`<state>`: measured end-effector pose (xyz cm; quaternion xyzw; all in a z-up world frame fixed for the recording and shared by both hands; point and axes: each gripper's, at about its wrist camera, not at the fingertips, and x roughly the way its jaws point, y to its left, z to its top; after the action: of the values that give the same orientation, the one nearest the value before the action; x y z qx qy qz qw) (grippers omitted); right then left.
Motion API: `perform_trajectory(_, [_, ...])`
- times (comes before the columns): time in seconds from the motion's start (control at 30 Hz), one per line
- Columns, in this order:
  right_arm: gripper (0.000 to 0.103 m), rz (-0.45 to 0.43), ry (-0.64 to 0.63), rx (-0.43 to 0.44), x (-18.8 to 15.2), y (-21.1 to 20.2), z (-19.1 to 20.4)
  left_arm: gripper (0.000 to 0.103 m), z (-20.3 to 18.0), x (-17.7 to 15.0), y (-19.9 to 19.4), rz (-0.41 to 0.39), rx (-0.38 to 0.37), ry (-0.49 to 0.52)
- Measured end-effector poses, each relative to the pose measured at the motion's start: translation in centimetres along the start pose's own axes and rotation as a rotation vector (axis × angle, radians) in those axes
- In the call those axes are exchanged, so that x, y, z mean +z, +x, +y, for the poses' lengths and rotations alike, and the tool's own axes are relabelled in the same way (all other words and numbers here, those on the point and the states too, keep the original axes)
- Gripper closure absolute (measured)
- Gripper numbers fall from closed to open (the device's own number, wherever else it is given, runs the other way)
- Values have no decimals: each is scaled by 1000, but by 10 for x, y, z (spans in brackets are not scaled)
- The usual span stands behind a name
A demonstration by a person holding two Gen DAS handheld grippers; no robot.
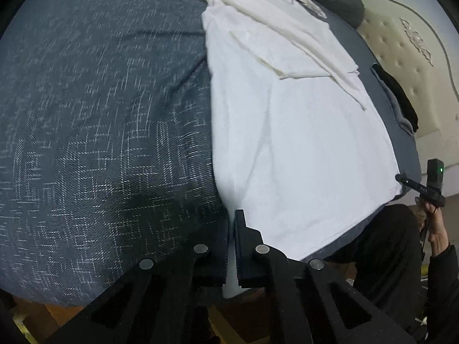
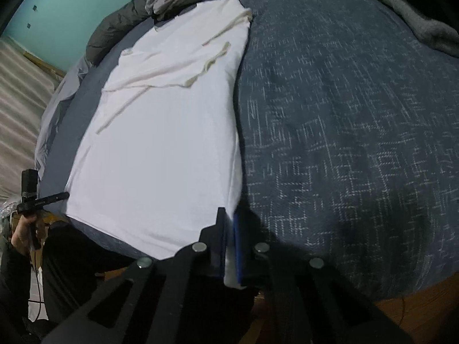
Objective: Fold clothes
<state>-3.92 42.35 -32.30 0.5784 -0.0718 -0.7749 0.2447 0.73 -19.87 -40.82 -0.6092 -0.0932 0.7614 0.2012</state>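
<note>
Dark patterned bedspread (image 1: 100,143), tufted headboard (image 1: 407,66)

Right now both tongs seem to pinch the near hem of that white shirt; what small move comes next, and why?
Probably lift both corners and carry them toward the collar end. The left tongs and right tongs are each shut on the white shirt, which lies flat on the blue bedspread with sleeves already folded in.
</note>
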Motion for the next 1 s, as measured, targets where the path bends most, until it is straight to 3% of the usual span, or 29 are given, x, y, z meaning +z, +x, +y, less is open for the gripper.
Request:
perform_trajectory(0.23, [100, -63, -46, -19, 10, -35, 4, 100, -11, -15, -30, -25, -38, 43])
perform_trajectory(0.53, [100, -6, -24, -69, -1, -5, -10, 100, 7, -20, -6, 20, -16, 10])
perform_trajectory(0.77, [97, -2, 26, -53, -5, -6, -21, 97, 13, -19, -8, 31, -6, -28])
perform_trajectory(1.0, [90, -112, 50, -62, 15, -43, -32, 91, 28, 3, -39, -42, 72, -46])
